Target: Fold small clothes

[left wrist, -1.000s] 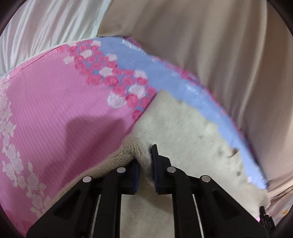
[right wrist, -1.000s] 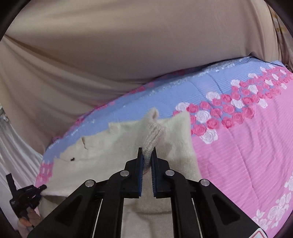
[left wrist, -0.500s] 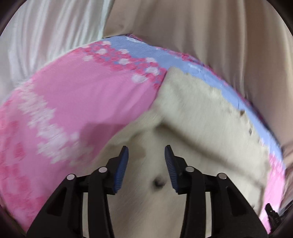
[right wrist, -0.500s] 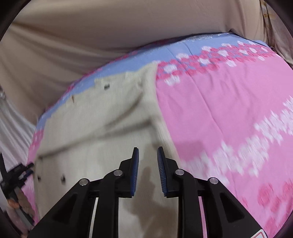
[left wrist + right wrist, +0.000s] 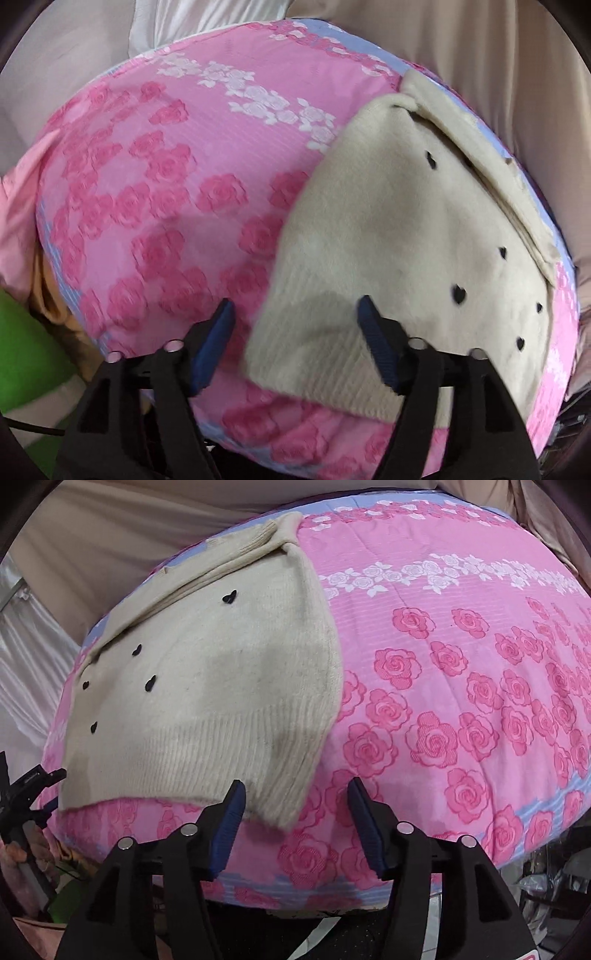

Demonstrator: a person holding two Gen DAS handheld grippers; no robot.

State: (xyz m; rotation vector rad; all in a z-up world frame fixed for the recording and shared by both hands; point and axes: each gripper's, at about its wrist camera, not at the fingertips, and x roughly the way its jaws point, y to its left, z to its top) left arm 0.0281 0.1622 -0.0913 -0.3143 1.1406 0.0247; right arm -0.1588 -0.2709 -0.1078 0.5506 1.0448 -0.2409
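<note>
left tongs [image 5: 295,325]: released, empty | right tongs [image 5: 295,805]: released, empty | cream sweater [image 5: 207,686] lay folded on rose bedspread [image 5: 461,701], ahead of both

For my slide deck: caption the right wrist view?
Open right tool hovers over cream sweater's ribbed hem on pink rose-print quilt.

Left gripper [image 5: 295,325]: its 2 black fingers stand spread wide, blue-padded fingertips [image 5: 218,332] well apart with nothing clasped between them, pointing forward and down. Right gripper [image 5: 295,805]: the same pose, 2 fingers parted to a broad gap, blue pads [image 5: 364,823] facing each other and holding nothing. A further black gripper tip [image 5: 31,779] shows at the left edge of the right wrist view.
</note>
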